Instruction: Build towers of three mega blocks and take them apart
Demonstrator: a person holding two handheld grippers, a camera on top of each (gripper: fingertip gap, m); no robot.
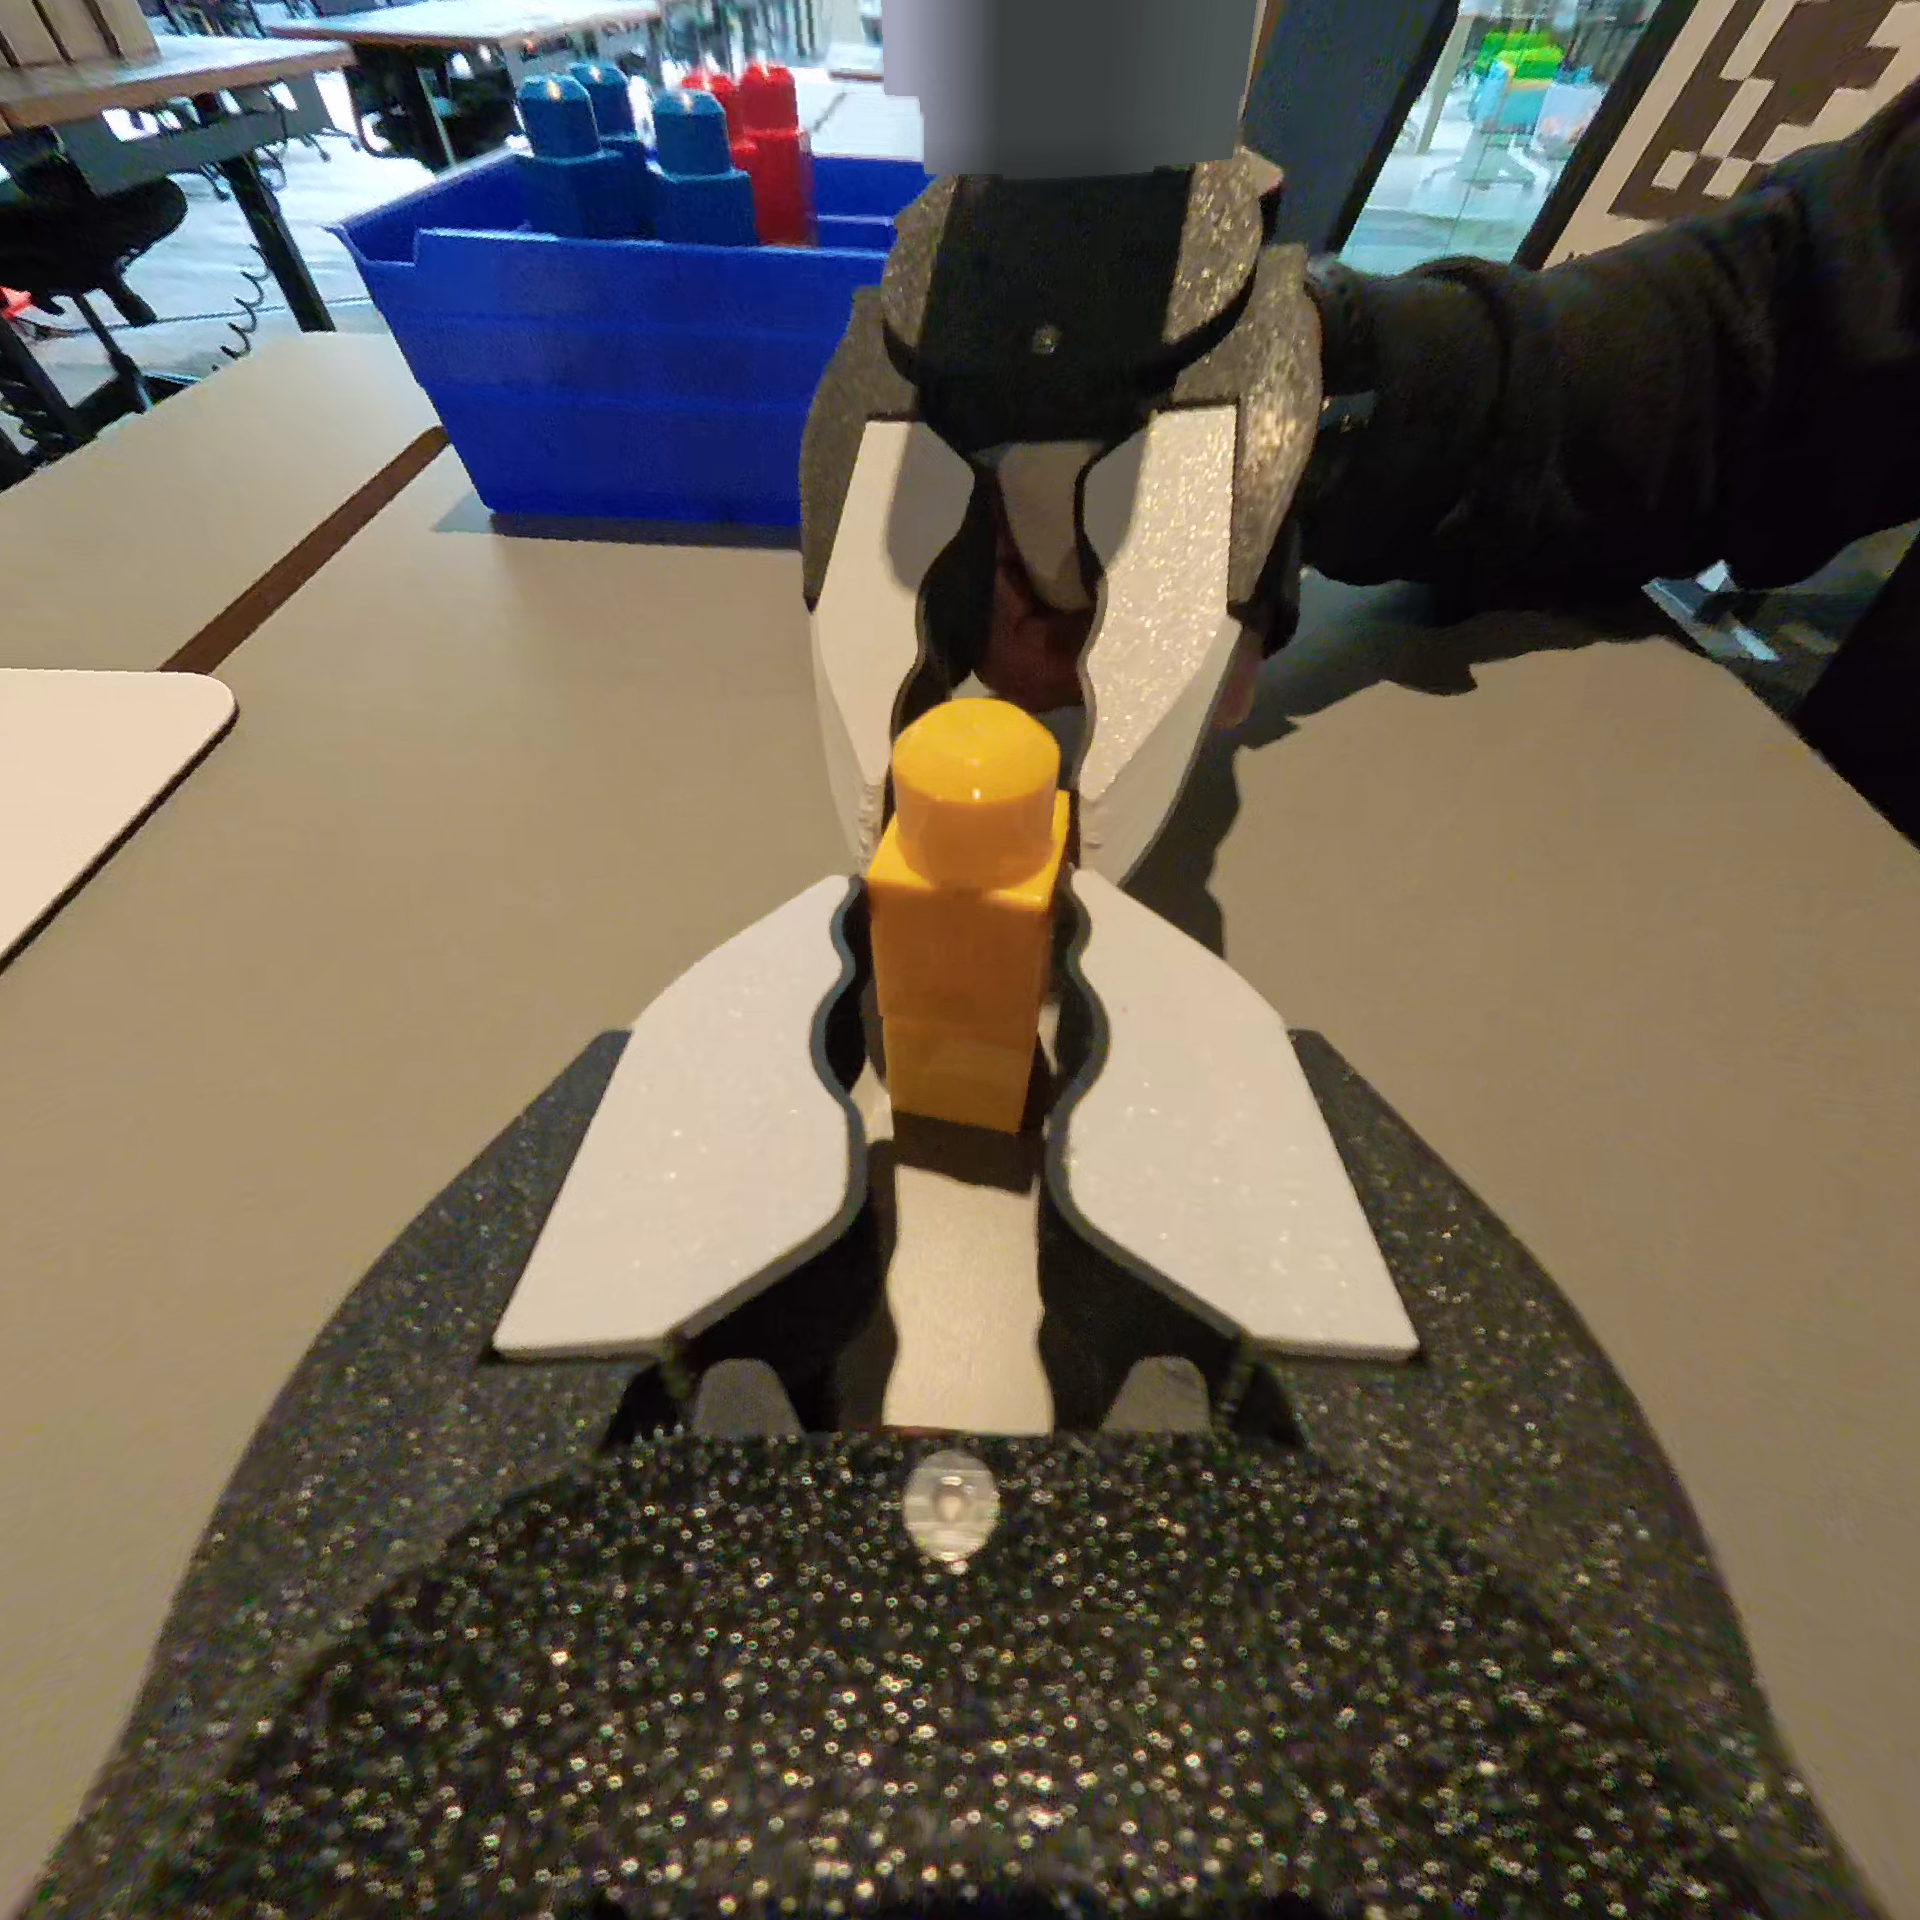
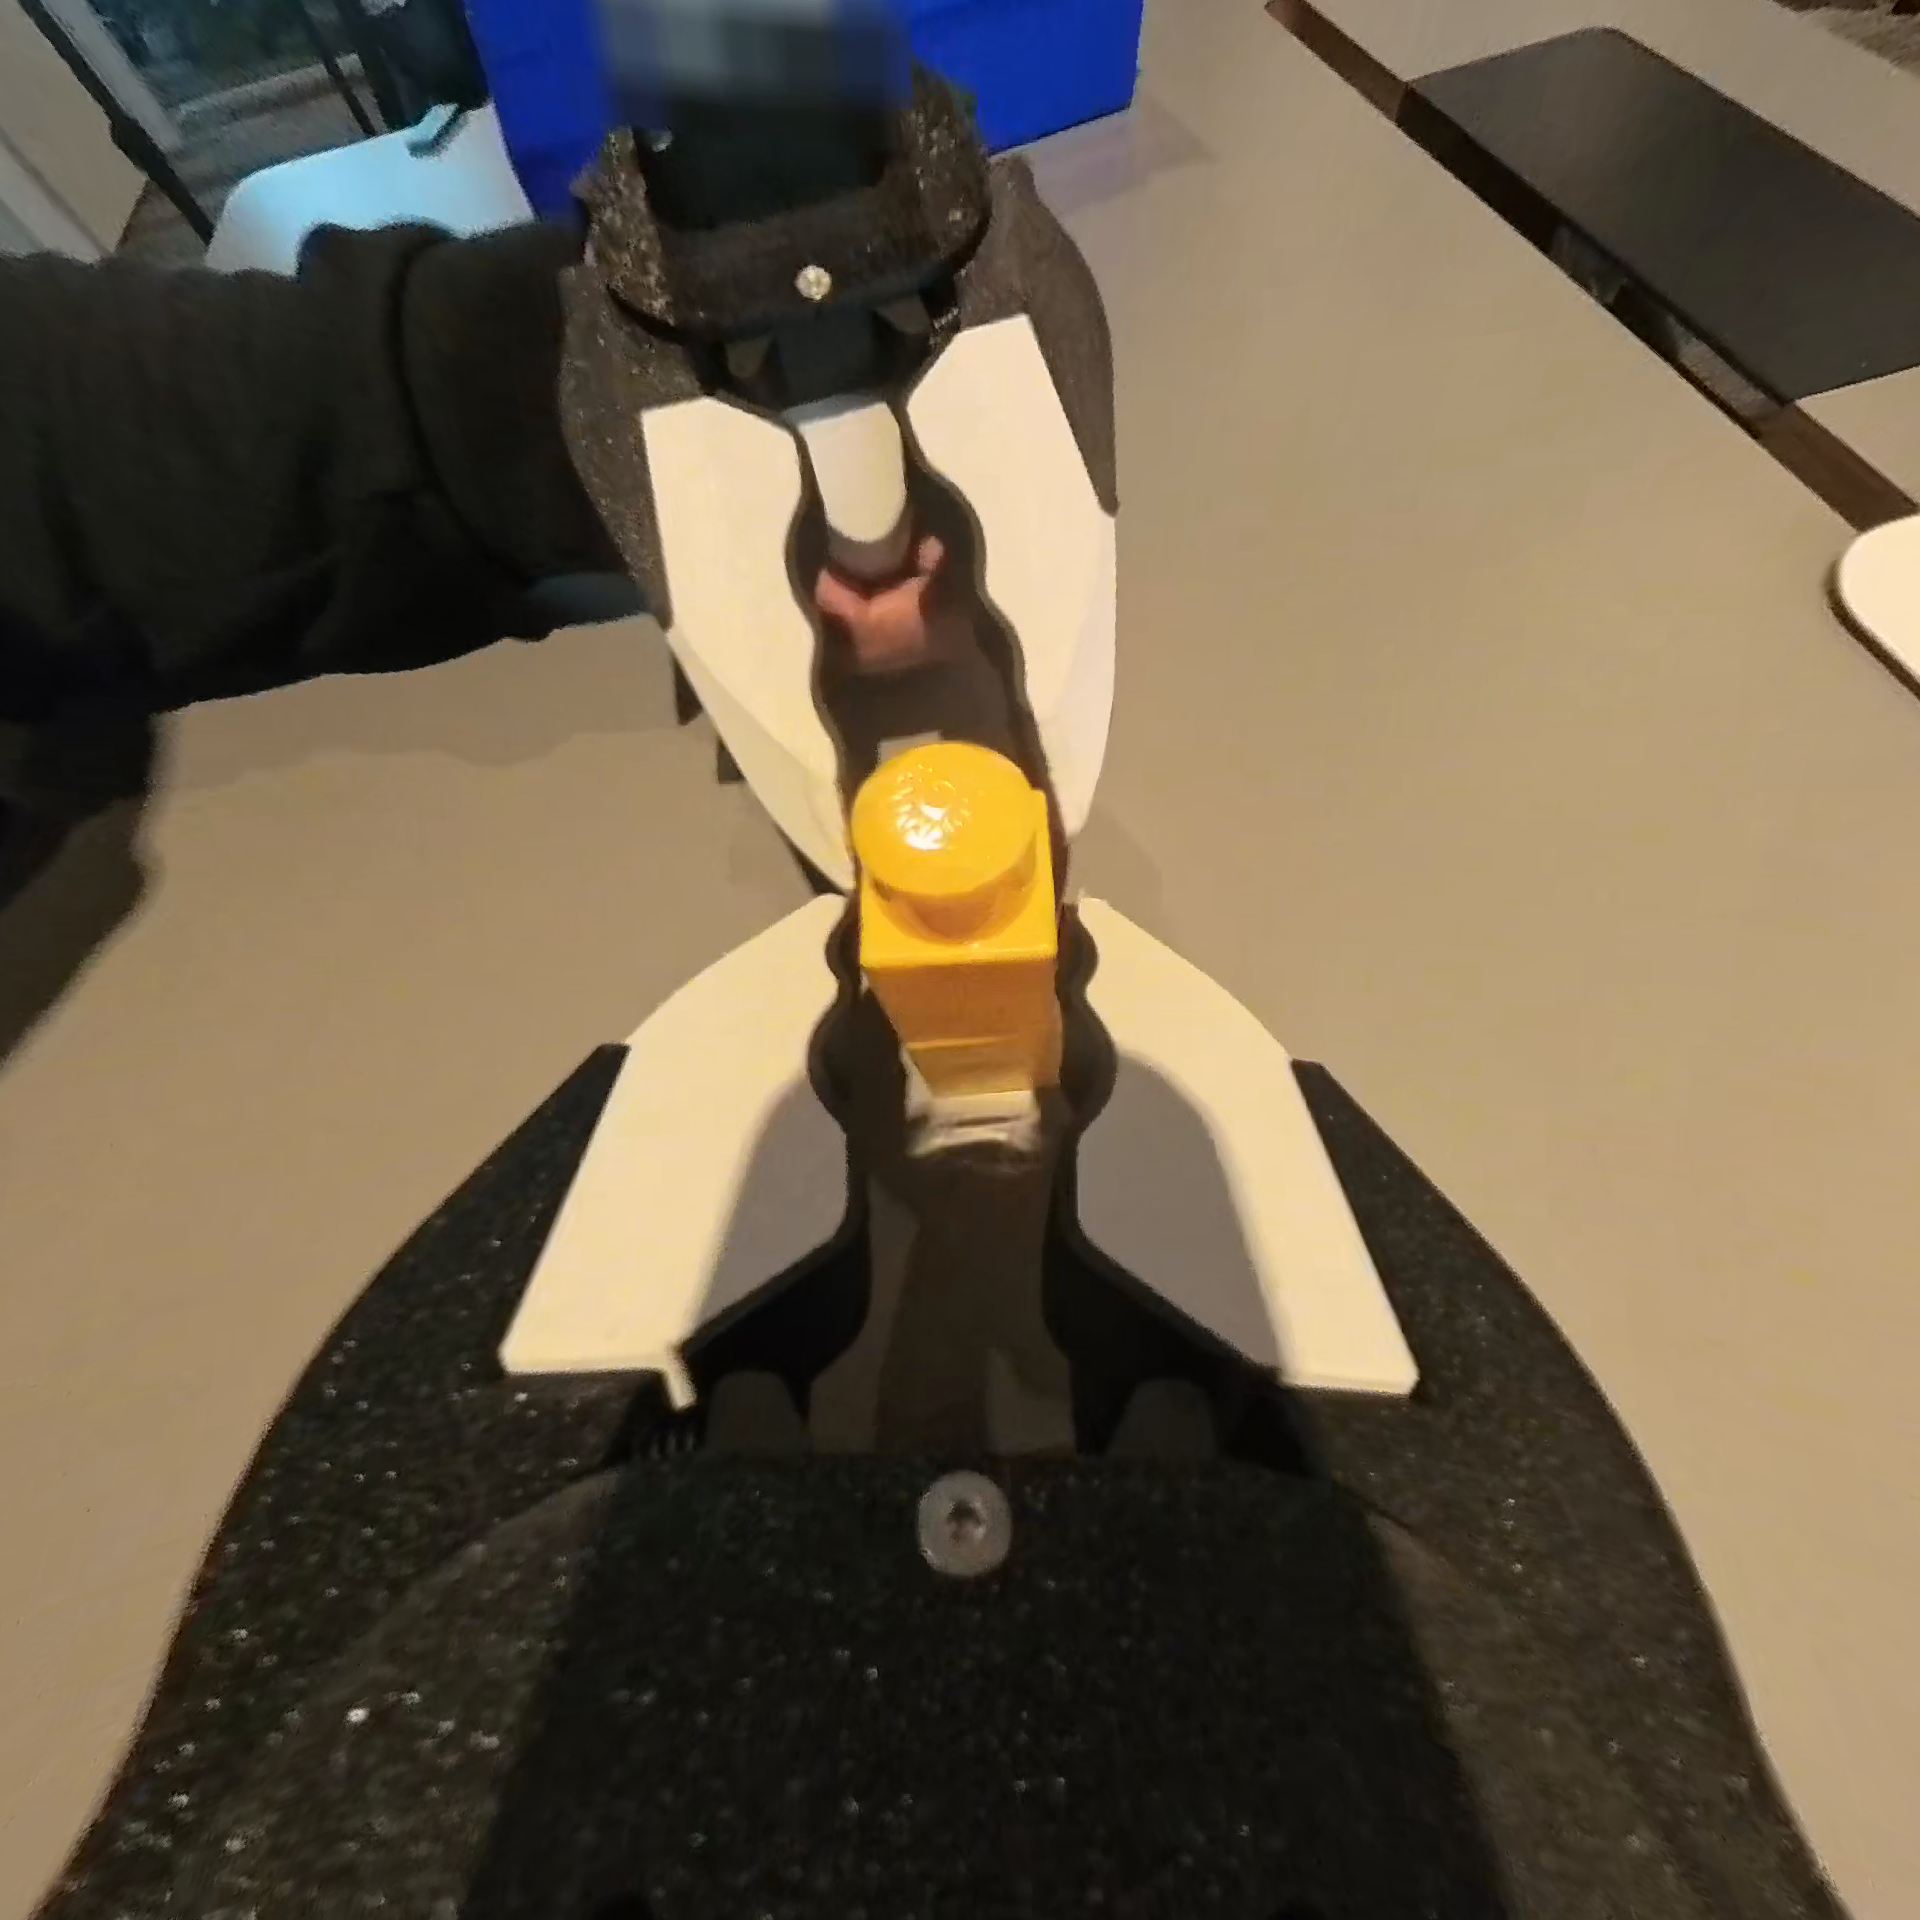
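Gripping yellow stack [image 1: 961,966] centre frame w/ my left gripper [image 1: 961,997] and right gripper [image 2: 961,987], both clamped on it; 2 blocks visible, 3rd unconfirmed. Blue bin [image 1: 623,343] upper left.

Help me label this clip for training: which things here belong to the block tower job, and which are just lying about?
In use:
yellow block stack
left gripper
right gripper
blue bin with spare blue blocks and red blocks

Lying about:
white board
black mat
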